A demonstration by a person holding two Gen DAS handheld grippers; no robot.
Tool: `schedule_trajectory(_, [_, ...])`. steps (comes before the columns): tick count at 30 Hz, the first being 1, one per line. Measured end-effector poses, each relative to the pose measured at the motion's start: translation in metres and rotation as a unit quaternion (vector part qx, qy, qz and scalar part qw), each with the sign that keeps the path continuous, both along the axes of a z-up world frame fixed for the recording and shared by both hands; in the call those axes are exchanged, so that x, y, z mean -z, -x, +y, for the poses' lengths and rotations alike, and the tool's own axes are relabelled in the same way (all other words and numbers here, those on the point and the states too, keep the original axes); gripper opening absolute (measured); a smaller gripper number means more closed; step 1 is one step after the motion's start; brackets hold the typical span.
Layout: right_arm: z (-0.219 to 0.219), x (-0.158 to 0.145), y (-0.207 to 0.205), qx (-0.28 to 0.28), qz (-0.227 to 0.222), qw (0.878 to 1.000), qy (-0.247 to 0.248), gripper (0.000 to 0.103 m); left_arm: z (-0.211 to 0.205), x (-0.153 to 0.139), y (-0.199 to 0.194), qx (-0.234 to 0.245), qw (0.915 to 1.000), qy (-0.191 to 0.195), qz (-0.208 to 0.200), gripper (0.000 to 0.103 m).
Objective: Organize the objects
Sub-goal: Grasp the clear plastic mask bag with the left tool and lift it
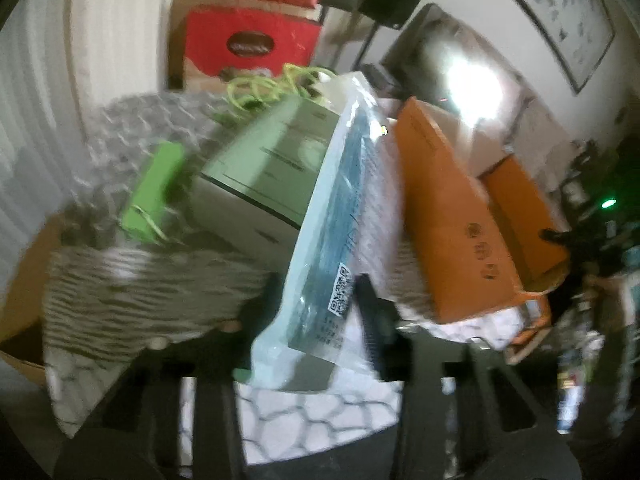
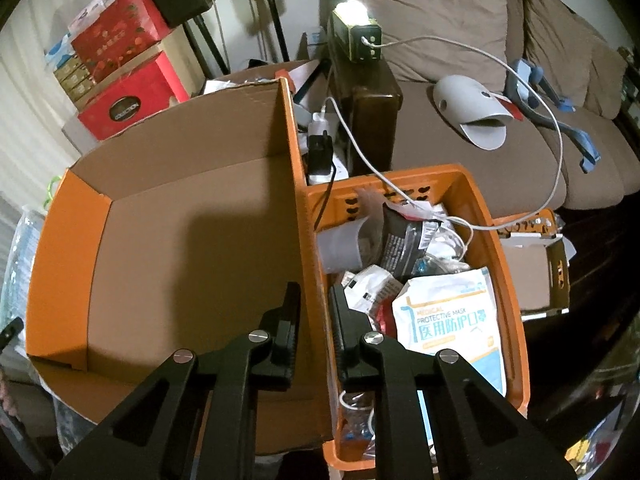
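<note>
1. Left wrist camera sits close, looking level and tilted across a cluttered tabletop.
2. Right wrist camera looks steeply down into the orange cardboard box [image 2: 192, 248].
3. Both catch that box [image 1: 448, 216] and the red cartons [image 1: 250, 44] [image 2: 132, 108].

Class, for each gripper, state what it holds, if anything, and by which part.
Left gripper: a clear plastic packet, clamped near its lower end. Right gripper: the orange cardboard box, pinched by its side wall.

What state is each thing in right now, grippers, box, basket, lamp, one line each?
Left gripper: shut on a clear plastic packet, held up.
Right gripper: jaws astride the box's wall, grip unclear.
Orange cardboard box: open, empty inside.
Orange basket: full of packets; mask pack on top.
Lamp: lit, cable plugged in.
</note>
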State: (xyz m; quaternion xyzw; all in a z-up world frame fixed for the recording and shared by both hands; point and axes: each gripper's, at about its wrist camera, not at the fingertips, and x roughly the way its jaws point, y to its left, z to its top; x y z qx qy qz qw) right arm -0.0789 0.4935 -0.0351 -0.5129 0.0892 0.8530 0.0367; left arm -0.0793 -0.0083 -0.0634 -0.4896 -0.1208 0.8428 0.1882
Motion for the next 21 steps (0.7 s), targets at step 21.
schedule_trajectory(21, [0.016,0.001,0.003,-0.047,-0.002,0.997,0.067,0.011,0.029,-0.053,-0.021,0.04,0.9967,0.012,0.069,0.009])
